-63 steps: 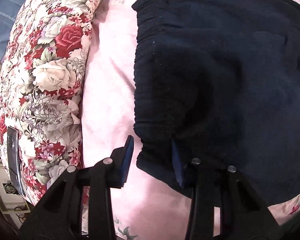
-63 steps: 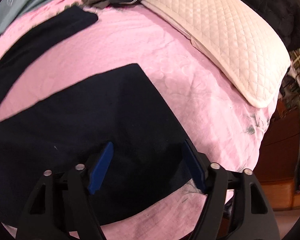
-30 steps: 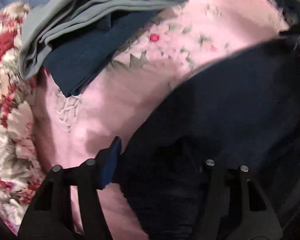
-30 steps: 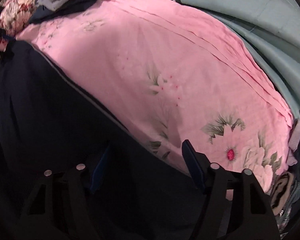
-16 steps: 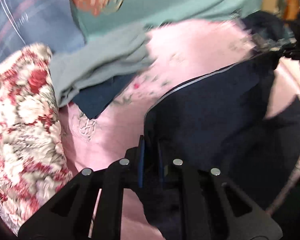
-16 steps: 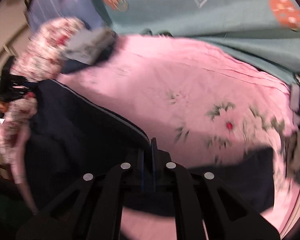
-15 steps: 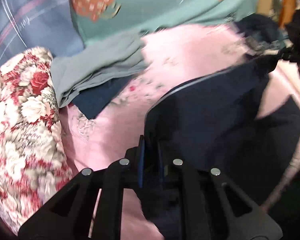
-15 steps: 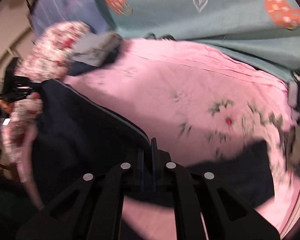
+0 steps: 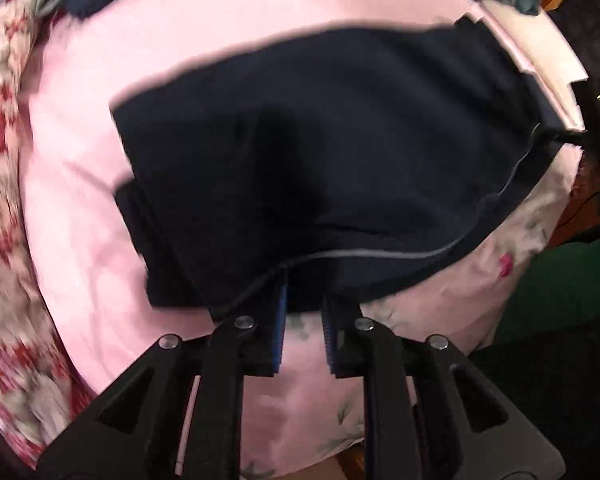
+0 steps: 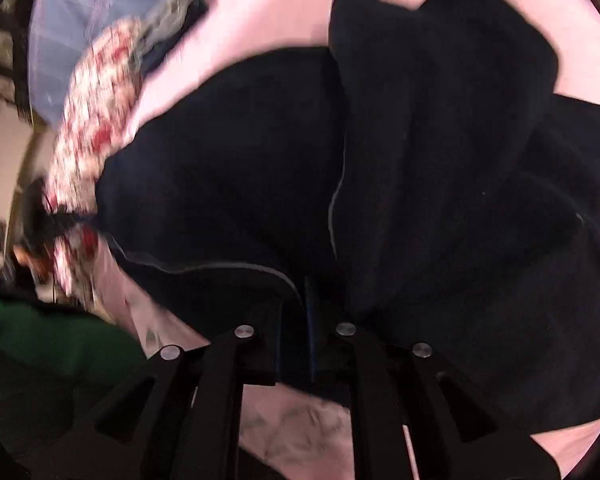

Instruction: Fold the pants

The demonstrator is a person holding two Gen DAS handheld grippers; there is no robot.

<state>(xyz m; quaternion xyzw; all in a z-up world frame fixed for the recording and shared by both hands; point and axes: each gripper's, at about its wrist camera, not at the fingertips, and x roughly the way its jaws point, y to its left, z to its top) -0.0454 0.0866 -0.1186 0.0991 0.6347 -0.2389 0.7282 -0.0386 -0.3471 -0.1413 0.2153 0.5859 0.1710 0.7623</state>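
Both ways, no readable label on the dark pants.

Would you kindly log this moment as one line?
step: fold | left gripper: open, at pants edge | right gripper: shut on pants | surface: pink sheet

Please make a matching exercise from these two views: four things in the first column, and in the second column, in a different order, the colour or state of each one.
Column one:
1. pants
2. bed sheet
3. left tool
4. floral quilt

Column two:
A. pink, spread under the garment
B. red and white, at the sheet's side
C. dark navy, with a thin grey stripe
D. slightly parted, at the fabric's edge

Pairs: 1-C, 2-A, 3-D, 4-B
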